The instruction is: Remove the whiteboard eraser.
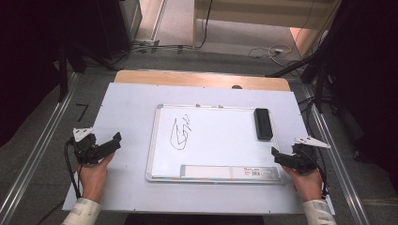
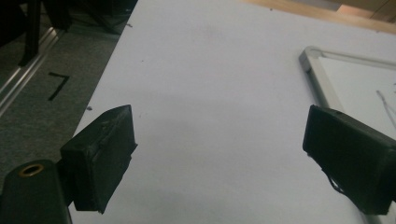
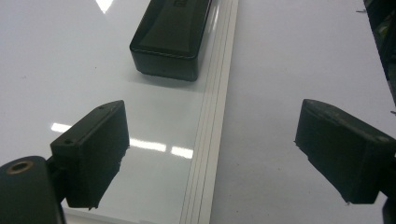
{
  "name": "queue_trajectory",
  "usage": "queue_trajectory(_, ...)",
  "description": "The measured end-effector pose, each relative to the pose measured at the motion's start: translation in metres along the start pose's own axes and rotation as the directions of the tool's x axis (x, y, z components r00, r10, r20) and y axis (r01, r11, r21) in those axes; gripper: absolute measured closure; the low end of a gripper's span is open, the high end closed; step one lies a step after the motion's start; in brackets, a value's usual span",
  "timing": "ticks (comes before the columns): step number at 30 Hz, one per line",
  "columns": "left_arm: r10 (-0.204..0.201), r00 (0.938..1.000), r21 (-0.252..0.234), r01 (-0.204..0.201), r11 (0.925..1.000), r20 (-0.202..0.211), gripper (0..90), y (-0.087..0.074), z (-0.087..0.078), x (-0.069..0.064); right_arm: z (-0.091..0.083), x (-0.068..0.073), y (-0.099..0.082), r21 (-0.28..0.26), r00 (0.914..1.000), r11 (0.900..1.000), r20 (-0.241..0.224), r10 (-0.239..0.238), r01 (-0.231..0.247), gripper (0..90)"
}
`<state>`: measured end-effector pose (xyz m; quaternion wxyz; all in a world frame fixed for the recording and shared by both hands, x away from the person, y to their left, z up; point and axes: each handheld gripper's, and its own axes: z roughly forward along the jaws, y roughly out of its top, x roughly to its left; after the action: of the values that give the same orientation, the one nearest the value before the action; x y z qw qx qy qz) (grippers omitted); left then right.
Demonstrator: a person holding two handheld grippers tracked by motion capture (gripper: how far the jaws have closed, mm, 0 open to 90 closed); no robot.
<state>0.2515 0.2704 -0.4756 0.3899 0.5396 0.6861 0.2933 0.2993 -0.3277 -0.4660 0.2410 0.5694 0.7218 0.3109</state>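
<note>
High view: whiteboard (image 1: 213, 140) mid-table, scribble (image 1: 179, 133) unwiped, eraser (image 1: 263, 123) lying near the board's far right corner, untouched. Left gripper (image 1: 104, 145) idles off the board's left edge, right gripper (image 1: 281, 158) at its near right corner, both with jaws apart and empty. Left gripper view: jaws wide over bare table, board corner (image 2: 309, 59) to the right. Right gripper view: jaws wide, straddling the board's edge, eraser (image 3: 170, 35) ahead, not reached. Looks like wiping hasn't started; grab and erase all remain.

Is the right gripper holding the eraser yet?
No, the right gripper is open with nothing between its jaws, and the eraser lies apart on the whiteboard.
</note>
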Motion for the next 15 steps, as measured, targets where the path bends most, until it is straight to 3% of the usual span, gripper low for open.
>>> queue_trajectory(8,0.052,0.9986,-0.011,-0.052,0.9986,0.004,9.4,0.001,-0.006,-0.011,0.000,0.003,0.004,-0.016,0.9999,0.9998,-0.008,0.015,-0.015,8.4)
queue_trajectory(15,0.062,0.9980,-0.007,-0.062,0.9981,0.015,9.4,0.000,-0.004,-0.015,0.007,0.010,0.013,-0.022,0.9999,0.9997,-0.008,0.011,-0.011,8.4)
